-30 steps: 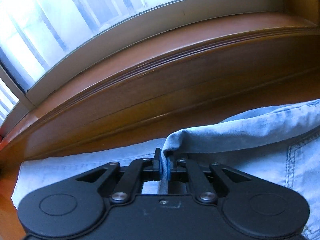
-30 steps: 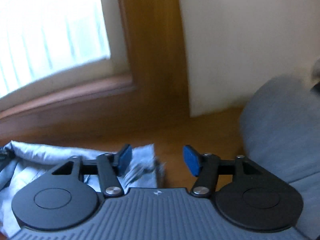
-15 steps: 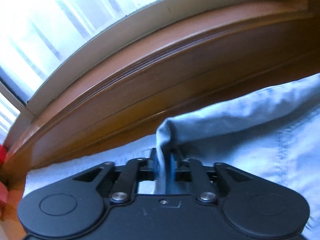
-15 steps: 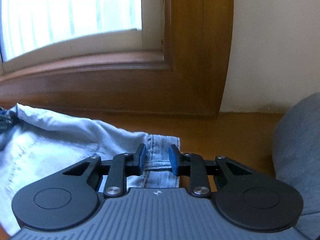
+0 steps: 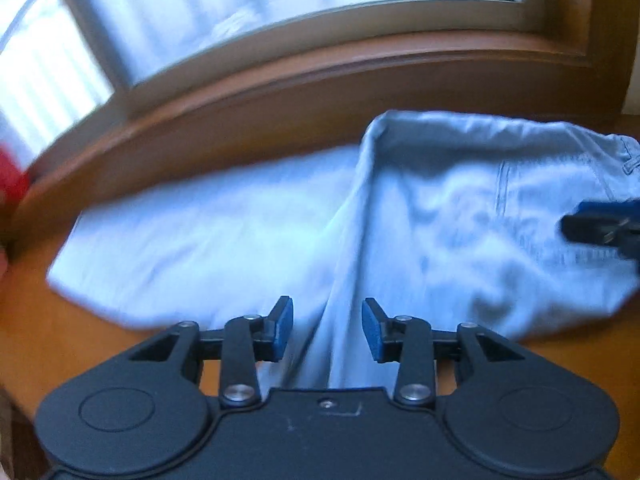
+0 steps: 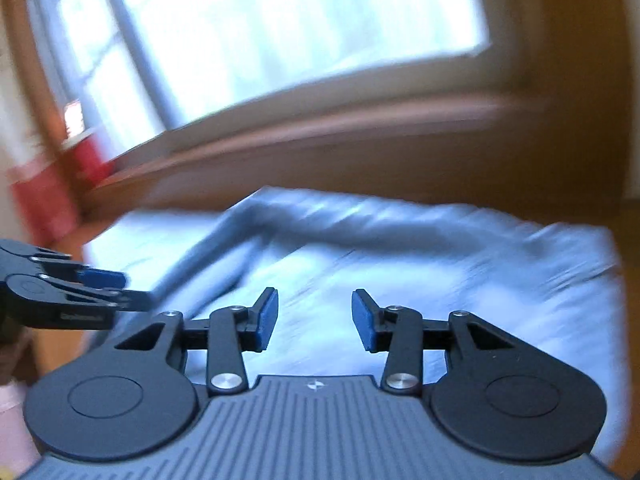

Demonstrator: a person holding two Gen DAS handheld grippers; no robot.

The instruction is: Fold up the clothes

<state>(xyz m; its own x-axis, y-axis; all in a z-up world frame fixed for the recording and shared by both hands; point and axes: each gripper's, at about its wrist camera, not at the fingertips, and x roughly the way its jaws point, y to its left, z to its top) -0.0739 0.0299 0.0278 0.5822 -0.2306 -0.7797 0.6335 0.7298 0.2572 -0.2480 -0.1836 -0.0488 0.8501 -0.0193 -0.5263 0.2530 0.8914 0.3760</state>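
Observation:
Light blue jeans (image 5: 440, 216) lie spread on the wooden surface under the window; they fill the middle of the right wrist view (image 6: 400, 248). A raised fold of the denim (image 5: 344, 280) runs toward my left gripper (image 5: 327, 330), whose jaws are opening, pads clear of the cloth on both sides. My right gripper (image 6: 314, 320) hovers above the jeans, its jaws opening with no cloth pinched. Each gripper appears in the other's view: the right gripper (image 5: 600, 228) at the right edge, the left gripper (image 6: 96, 288) at the left edge.
A wooden window sill (image 5: 320, 80) and the bright window (image 6: 280, 40) close off the far side. Something red (image 6: 52, 192) stands at the left by the sill. Bare wooden surface (image 5: 40, 332) shows at the jeans' near left.
The left gripper has let go of the denim fold it pinched and pulled back. The right gripper has swung left, from the waistband edge to over the jeans, and widened.

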